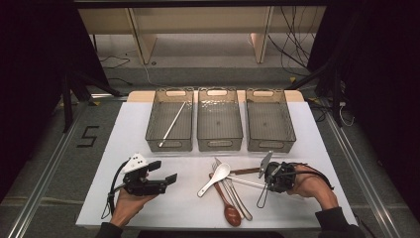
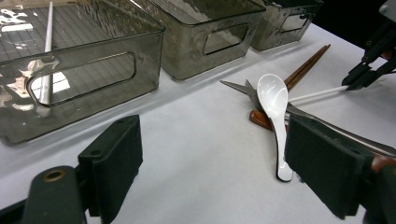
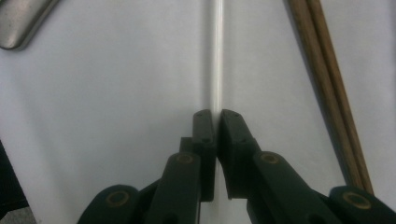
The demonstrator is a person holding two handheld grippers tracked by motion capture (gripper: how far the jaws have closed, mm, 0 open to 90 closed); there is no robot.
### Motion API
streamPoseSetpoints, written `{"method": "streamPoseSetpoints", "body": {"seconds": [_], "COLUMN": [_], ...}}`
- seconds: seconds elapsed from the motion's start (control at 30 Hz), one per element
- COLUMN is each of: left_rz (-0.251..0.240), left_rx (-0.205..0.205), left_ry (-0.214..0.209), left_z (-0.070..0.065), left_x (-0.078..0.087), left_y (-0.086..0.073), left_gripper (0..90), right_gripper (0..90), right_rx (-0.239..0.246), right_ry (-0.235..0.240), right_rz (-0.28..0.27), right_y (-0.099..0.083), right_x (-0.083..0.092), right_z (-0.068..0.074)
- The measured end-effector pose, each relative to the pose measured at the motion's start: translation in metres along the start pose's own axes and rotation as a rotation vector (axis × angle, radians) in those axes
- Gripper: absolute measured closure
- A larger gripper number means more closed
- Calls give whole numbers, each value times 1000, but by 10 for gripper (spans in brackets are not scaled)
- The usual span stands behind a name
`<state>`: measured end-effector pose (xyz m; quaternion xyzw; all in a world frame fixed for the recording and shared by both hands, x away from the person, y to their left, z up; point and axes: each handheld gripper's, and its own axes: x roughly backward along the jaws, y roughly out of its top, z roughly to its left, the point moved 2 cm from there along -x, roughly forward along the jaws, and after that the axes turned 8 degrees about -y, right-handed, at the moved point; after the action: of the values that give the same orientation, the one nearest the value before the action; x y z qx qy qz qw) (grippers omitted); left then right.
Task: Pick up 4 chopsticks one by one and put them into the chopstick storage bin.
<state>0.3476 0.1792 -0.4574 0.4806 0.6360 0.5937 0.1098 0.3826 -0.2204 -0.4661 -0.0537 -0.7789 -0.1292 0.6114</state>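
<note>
My right gripper [image 1: 266,184] is shut on one end of a white chopstick [image 1: 245,181] that lies on the white table. In the right gripper view, the black jaws [image 3: 217,116] pinch the thin white stick [image 3: 217,56], which runs straight ahead. A pair of brown chopsticks [image 3: 329,93] lies to its right. The left gripper view shows the same grip from afar [image 2: 348,85] on the stick [image 2: 313,94]. My left gripper [image 1: 163,172] rests low at the front left, open [image 2: 215,128], with nothing between its pads.
A white ceramic spoon [image 1: 218,176], metal cutlery [image 1: 237,198], a brown wooden spoon [image 1: 230,210] and brown chopsticks [image 1: 245,171] lie piled at the front centre. Three clear bins stand behind. The left one [image 1: 168,146] holds a white chopstick [image 1: 173,121]; the middle [image 1: 220,144] and right [image 1: 271,145] look bare.
</note>
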Motion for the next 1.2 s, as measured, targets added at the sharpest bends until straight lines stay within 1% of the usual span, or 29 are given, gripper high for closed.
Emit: {"method": "streamPoseSetpoints", "body": {"seconds": [0.07, 0.1, 0.13, 0.17, 0.2, 0.23, 0.27, 0.3, 0.33, 0.37, 0.43, 0.5, 0.53, 0.57, 0.63, 0.7, 0.8, 0.87, 0.9, 1.03, 1.13, 1.2], "left_rz": [1, 1, 1, 1, 1, 2, 1, 0, 0, 0, 1, 0, 1, 1, 2, 4, -2, -3, -3, -9, -10, -19], "left_rx": [0, 0, 0, 0, 1, -1, 0, 2, 3, 3, 5, 6, 6, 7, 9, 10, 17, 21, 25, 56, 74, 88], "left_ry": [1, 1, 1, 2, 2, 2, 2, 1, 2, 3, 5, 5, 5, 6, 6, 6, 6, 7, 7, -2, -10, -15], "left_z": [0, 0, 0, 0, 0, 1, 1, 1, 1, 1, 1, 2, 1, 1, 2, 2, 1, 2, 2, 1, 0, -1], "left_x": [0, 0, 0, 0, 0, 0, 0, 0, 0, 0, 0, 0, 0, 0, 0, 0, 0, 0, 0, -1, -2, -3], "left_y": [0, 0, 0, 0, 0, 0, 0, 0, 0, 0, 0, 0, 0, 0, 0, 0, 1, 1, 2, 3, 4, 6], "left_gripper": [188, 188, 188, 188, 188, 188, 188, 188, 188, 188, 188, 188, 188, 188, 188, 188, 188, 188, 188, 188, 189, 189], "right_gripper": [858, 858, 858, 858, 858, 858, 858, 858, 858, 858, 858, 858, 858, 858, 858, 858, 858, 857, 858, 857, 857, 857], "right_rx": [-22, -14, -27, -15, -27, -26, -31, -27, -39, -43, -71, -93, -120, -149, -208, -252, -312, -333, -333, -366, -370, -374], "right_ry": [4, -4, 1, -1, -2, -6, 4, 6, -2, -9, -16, -28, -34, -41, -55, -60, -65, -75, -84, -83, -95, -99], "right_rz": [3, -5, -3, -19, -13, -28, -28, -43, -44, -59, -89, -138, -149, -181, -223, -265, -299, -318, -325, -360, -370, -379], "right_y": [-2, -3, -4, -5, -5, -6, -7, -7, -7, -7, -4, -1, 2, 4, 9, 12, 18, 21, 23, 30, 35, 38], "right_x": [4, 5, 6, 7, 8, 9, 12, 12, 14, 16, 19, 22, 25, 27, 31, 33, 36, 37, 38, 41, 42, 43], "right_z": [-1, -2, -2, -3, -3, -4, -4, -4, -4, -5, -5, -7, -7, -9, -11, -13, -13, -13, -13, -11, -9, -8]}}
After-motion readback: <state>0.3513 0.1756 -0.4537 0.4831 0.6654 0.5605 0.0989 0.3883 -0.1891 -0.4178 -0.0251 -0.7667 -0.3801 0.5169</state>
